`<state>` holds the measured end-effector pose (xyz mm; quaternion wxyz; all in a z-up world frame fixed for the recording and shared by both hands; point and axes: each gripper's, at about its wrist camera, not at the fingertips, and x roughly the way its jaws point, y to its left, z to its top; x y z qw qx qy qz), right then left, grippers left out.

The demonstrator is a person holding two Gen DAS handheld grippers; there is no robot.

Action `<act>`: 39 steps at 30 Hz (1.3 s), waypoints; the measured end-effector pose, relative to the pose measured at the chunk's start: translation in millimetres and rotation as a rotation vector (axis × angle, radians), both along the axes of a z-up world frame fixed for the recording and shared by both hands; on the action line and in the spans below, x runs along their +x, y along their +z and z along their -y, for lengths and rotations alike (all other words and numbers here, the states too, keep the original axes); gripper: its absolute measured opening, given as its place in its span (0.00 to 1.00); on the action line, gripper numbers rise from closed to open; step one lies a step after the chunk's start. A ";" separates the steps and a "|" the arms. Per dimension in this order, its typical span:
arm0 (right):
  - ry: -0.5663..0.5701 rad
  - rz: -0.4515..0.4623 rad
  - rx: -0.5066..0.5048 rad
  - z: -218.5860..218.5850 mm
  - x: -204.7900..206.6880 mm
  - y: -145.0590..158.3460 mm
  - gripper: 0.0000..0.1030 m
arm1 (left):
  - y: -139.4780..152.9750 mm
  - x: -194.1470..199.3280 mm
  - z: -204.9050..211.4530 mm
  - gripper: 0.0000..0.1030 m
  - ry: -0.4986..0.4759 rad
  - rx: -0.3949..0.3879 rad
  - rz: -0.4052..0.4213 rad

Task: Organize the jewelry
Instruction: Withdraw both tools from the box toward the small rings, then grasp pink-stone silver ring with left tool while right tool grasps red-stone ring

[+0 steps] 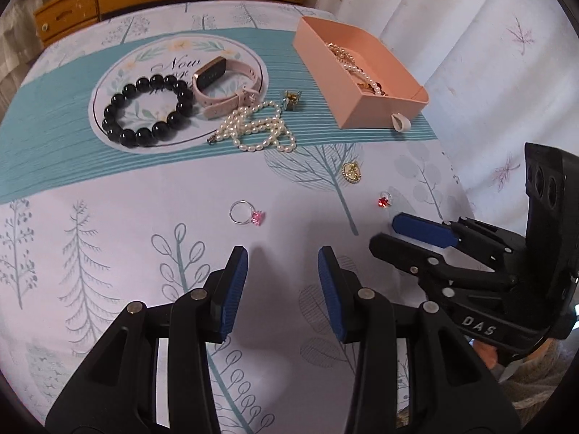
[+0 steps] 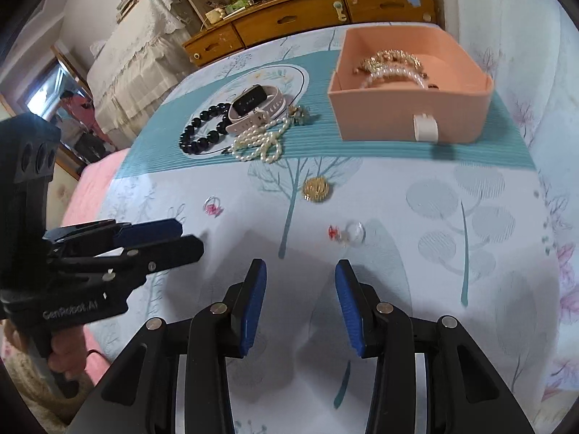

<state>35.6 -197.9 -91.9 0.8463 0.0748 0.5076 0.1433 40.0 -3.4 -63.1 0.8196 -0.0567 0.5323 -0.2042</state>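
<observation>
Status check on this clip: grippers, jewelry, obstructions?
Left gripper and right gripper open, empty. Red-stone ring just ahead of right gripper; pink-stone ring ahead of left. Pink cardboard box open; nothing blocking.

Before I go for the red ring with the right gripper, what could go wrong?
The red ring is small and lies flat on soft patterned cloth; the open right gripper may pinch fabric or flick it away. The left gripper hovers close, so they could collide. The pink ring is equally easy to knock.

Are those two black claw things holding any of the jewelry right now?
No. The left gripper and right gripper are both open and empty; the pink ring and red ring lie loose on the cloth.
</observation>
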 end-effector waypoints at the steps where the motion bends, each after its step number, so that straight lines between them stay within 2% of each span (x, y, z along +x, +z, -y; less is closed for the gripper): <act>1: 0.000 0.010 -0.017 -3.2 2.1 -0.3 0.40 | -2.0 1.7 -1.2 0.36 0.004 -0.019 -0.014; 6: -0.009 0.041 -0.081 -10.4 12.0 -0.7 0.40 | -12.3 13.0 -6.4 0.36 0.036 -0.083 -0.071; 14: -0.027 0.081 -0.098 -4.3 19.9 -2.1 0.38 | -11.5 31.3 -2.9 0.36 0.088 -0.111 -0.059; 24: -0.031 0.142 -0.178 -5.4 18.4 -5.5 0.13 | -10.6 38.8 18.1 0.36 0.101 -0.006 0.020; 27: -0.022 0.162 -0.204 -8.0 15.6 -6.7 0.13 | -10.2 38.4 18.6 0.36 0.103 0.012 0.032; 29: -0.021 0.168 -0.209 -8.3 14.0 -7.1 0.13 | -10.5 38.2 17.6 0.30 0.112 0.018 0.039; 31: -0.024 0.165 -0.197 -6.1 13.1 -7.1 0.13 | -12.0 38.1 16.1 0.14 0.130 0.046 0.051; 33: -0.030 0.158 -0.176 -2.4 12.6 -6.9 0.13 | -13.4 38.3 12.0 0.08 0.148 0.051 0.053; 39: -0.039 0.149 -0.154 2.1 7.9 -5.7 0.12 | -14.4 34.8 6.5 0.05 0.159 0.040 0.069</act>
